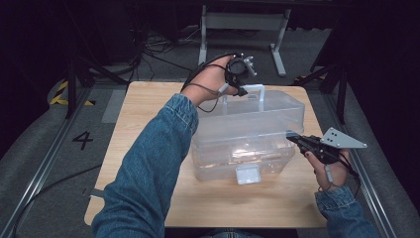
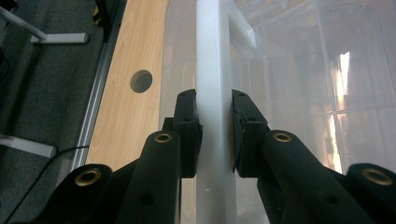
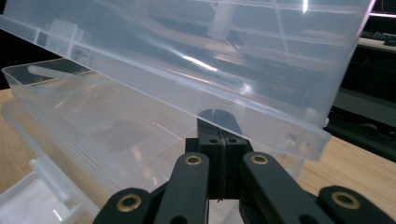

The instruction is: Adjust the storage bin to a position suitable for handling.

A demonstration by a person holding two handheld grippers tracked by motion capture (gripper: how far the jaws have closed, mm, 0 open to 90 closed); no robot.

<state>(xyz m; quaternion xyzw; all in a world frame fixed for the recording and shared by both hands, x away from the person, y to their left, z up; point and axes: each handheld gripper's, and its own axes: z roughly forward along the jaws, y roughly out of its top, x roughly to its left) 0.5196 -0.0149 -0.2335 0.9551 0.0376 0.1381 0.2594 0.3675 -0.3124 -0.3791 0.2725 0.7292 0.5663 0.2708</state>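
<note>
A clear box (image 1: 247, 134) sits on the wooden counter (image 1: 143, 124) above grey floor (image 1: 44, 144). The left hand-held gripper (image 2: 214, 135) clamps its handle (image 2: 212, 70); the right hand-held gripper (image 3: 218, 154) is closed, seemingly under the lid (image 3: 196, 60).

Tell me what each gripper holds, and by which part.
The left gripper clamps the clear storage box's white handle. The right gripper is shut under the lid's edge, gripping nothing visible.

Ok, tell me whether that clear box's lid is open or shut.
Partly open. In the right gripper view the lid tilts up off the box rim, with a gap between; the left claw grips its white handle.
</note>
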